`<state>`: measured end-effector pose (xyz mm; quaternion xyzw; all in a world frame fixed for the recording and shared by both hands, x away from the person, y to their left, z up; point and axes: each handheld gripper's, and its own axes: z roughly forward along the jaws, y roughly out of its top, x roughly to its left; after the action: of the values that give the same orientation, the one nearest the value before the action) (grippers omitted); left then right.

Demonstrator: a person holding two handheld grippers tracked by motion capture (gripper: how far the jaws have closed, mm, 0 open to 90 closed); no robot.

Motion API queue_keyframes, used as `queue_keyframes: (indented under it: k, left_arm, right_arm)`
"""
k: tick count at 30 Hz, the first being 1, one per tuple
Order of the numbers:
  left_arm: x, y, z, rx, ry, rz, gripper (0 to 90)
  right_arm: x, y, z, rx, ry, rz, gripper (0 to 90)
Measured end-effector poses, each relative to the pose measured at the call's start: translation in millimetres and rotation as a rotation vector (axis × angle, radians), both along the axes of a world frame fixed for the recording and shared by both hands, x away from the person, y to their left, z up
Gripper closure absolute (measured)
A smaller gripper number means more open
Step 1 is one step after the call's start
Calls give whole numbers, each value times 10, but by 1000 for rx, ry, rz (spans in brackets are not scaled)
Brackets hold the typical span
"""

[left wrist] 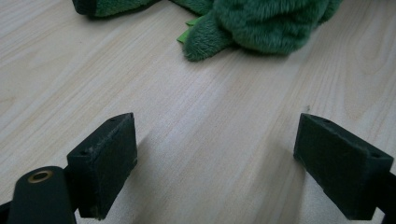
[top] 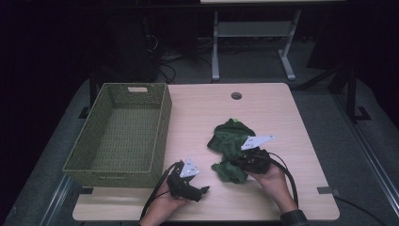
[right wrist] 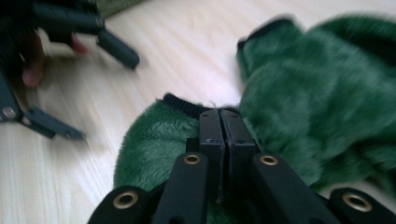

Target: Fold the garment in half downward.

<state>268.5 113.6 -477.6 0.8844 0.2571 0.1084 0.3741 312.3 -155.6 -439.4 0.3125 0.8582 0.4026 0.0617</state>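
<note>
A fuzzy dark green garment (top: 230,141) with black trim lies crumpled in the middle of the light wooden table (top: 291,122). My right gripper (top: 234,163) comes in from the right at the garment's near side. Its jaws are pressed together at the black-trimmed edge of a green fold (right wrist: 149,140), so it is shut on the garment (right wrist: 327,102). My left gripper (top: 203,192) rests low near the table's front edge, left of the garment. It stands open, with bare wood between its pads (left wrist: 107,158). The garment (left wrist: 261,23) lies well beyond its tips. The right gripper view shows the left gripper (right wrist: 105,98) at upper left.
A woven olive basket (top: 162,127) with nothing in it stands at the table's left side, close to my left hand. A round cable hole (top: 236,95) sits near the far edge. Beyond the table are a desk frame (top: 254,42) and dark floor.
</note>
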Motion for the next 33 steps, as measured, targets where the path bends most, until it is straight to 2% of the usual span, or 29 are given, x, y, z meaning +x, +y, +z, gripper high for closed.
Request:
queue_keyframes:
  k: [3,6,9,19,23,26,28,33]
  left_arm:
    - [-1,0,1,2,1,0,127]
    - [2,2,2,4,-3,-1,127]
    - [2,1,3,4,-3,-1,127]
    - [-4,-8,3,6,-4,8,123]
    - [1,-3,2,5,-4,-3,124]
    - [7,0,2,0,-3,-10,126]
    - [17,-3,14,10,-1,-19,129]
    - [28,-32,65,14,11,-43,134]
  right_arm:
    - [-25,20,-90,-33,16,-5,896]
    - [-30,10,-137,-41,39,-17,899]
    - [-33,21,-166,-68,39,-26,900]
    - [-39,11,-192,-61,33,-34,900]
    - [-40,0,-60,-59,13,-44,856]
    - [-49,-65,39,-22,-19,-52,817]
    - [-39,-100,78,-24,-20,-59,794]
    - [-25,-223,179,23,-34,-86,718]
